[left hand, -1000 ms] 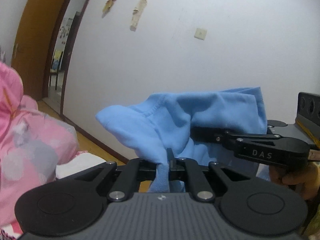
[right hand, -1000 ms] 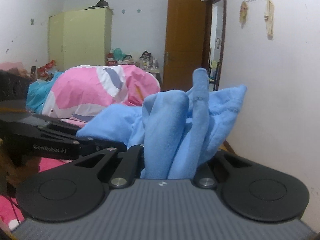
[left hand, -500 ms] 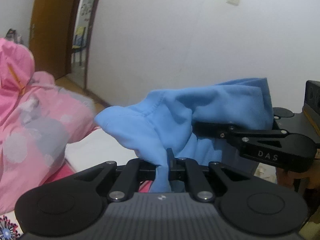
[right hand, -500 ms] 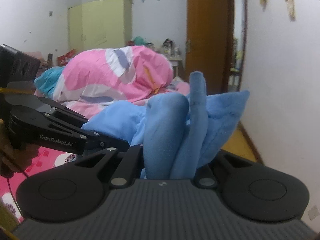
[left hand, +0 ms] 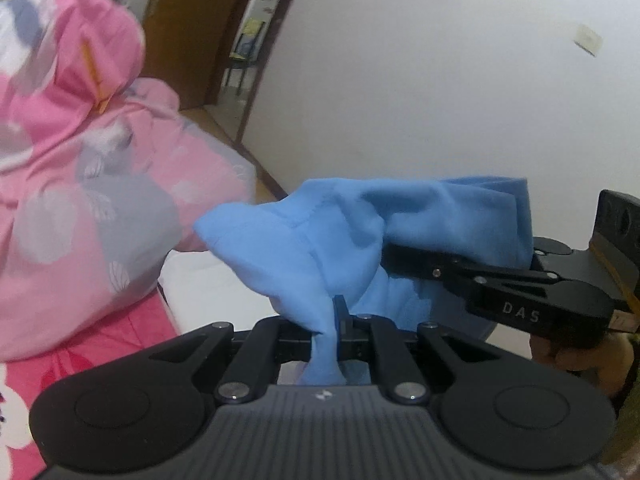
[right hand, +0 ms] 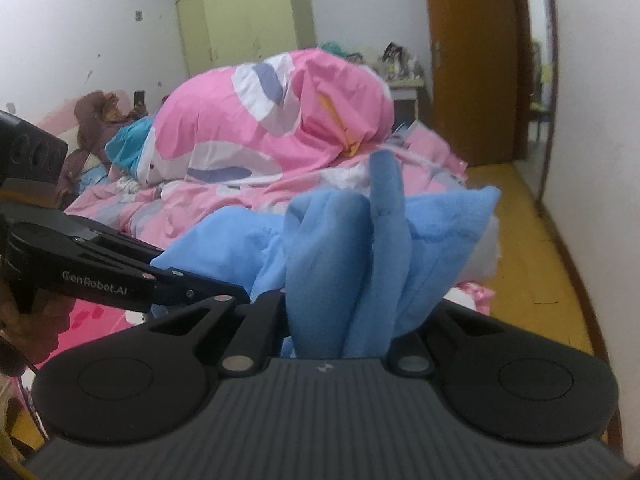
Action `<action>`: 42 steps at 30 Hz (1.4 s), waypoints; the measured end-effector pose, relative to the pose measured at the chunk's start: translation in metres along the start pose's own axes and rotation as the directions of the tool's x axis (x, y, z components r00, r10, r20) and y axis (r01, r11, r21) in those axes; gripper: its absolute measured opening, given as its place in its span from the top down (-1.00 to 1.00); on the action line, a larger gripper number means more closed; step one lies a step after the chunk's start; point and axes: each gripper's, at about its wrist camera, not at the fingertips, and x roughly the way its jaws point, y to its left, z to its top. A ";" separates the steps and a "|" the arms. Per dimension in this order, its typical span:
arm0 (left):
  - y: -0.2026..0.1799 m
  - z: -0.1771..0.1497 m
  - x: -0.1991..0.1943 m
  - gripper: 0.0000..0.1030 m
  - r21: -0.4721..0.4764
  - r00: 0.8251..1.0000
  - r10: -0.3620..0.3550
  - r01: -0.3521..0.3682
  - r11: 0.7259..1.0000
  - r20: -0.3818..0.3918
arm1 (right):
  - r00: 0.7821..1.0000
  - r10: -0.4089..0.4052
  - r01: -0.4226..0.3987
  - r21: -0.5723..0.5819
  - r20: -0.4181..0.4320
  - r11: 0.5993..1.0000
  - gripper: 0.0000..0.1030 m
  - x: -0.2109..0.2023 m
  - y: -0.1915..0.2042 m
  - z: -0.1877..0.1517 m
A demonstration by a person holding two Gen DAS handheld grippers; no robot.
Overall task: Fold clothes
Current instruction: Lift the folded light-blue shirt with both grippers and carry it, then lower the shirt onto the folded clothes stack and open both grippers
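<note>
Two hand-held grippers each clamped the same blue garment (left hand: pixel 360 232), held up in the air above a bed (right hand: pixel 100 324). Nearest the left wrist camera, the left gripper (left hand: pixel 334 330) had its fingers closed tight on a thin twist of the blue cloth. Just beyond it the right gripper (left hand: pixel 404 256) reached in from the right edge, its fingers buried in the fabric, with a hand (left hand: pixel 580 360) partly visible under its body. Seen from the right wrist camera, the right gripper (right hand: pixel 340 320) pinched a thick bunch of folds, its fingers hidden by the cloth, while the left gripper (right hand: pixel 236 292) came in from the left with a second hand (right hand: pixel 28 332) below it. The garment blocked much of the middle ground in both views. Beneath and behind it lay the bed's pink sheet, then a heaped pink, white and grey quilt (right hand: pixel 272 120). Farther back stood a pale green wardrobe (right hand: pixel 244 24) against a white wall (left hand: pixel 440 80), a brown wooden door (right hand: pixel 468 60) beside an open doorway, and yellow-brown flooring (right hand: pixel 532 264) along the wall.
</note>
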 end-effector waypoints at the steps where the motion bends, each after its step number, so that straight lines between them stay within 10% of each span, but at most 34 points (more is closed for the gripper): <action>1: 0.007 0.000 0.007 0.85 -0.015 1.000 -0.004 0.004 1.000 0.003 | 1.000 0.009 -0.009 -0.005 -0.012 1.000 0.89 0.010 -0.005 0.001; 19: 0.153 0.017 0.182 0.84 -0.290 0.991 -0.007 -0.033 0.956 -0.136 | 0.966 0.163 -0.122 0.204 -0.200 0.971 0.89 0.214 -0.125 -0.019; 36: 0.210 0.010 0.217 0.78 -0.431 0.980 -0.069 -0.018 0.902 -0.186 | 0.960 0.269 -0.136 0.719 -0.074 0.682 0.51 0.260 -0.223 -0.081; 42: 0.221 0.010 0.222 0.54 -0.515 0.982 -0.090 -0.009 0.857 -0.168 | 0.957 0.288 -0.184 0.700 -0.033 0.691 0.65 0.265 -0.223 -0.080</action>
